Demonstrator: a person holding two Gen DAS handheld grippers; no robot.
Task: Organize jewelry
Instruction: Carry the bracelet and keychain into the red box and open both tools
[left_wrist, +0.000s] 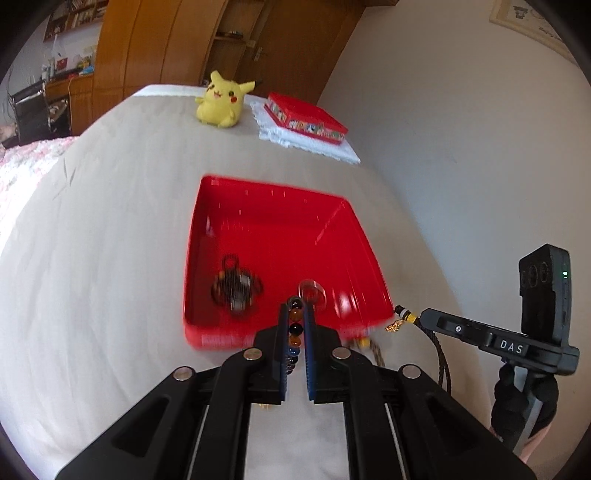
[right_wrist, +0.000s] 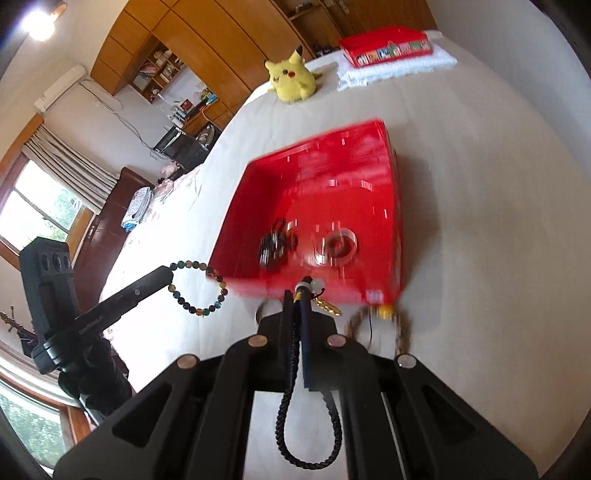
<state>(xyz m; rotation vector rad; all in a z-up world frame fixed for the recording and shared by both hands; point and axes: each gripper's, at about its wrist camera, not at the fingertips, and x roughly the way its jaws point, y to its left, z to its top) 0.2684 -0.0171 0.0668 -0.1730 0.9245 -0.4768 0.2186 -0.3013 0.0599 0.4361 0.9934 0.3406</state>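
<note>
On the bed (left_wrist: 110, 221) sits one open red box (left_wrist: 273, 221) holding two pieces: a black chain tangle (left_wrist: 234, 284) and a clear ring-shaped piece (left_wrist: 312, 291). Just before its near wall, the left tool (left_wrist: 295, 314) pinches one beaded bracelet (right_wrist: 199, 288); the right tool (right_wrist: 297, 295) pinches one black braided cord (right_wrist: 291, 406) with a gold charm (right_wrist: 327, 304). Farther back: one Pikachu plush (left_wrist: 219, 99) and one closed red tin (left_wrist: 306, 118).
</note>
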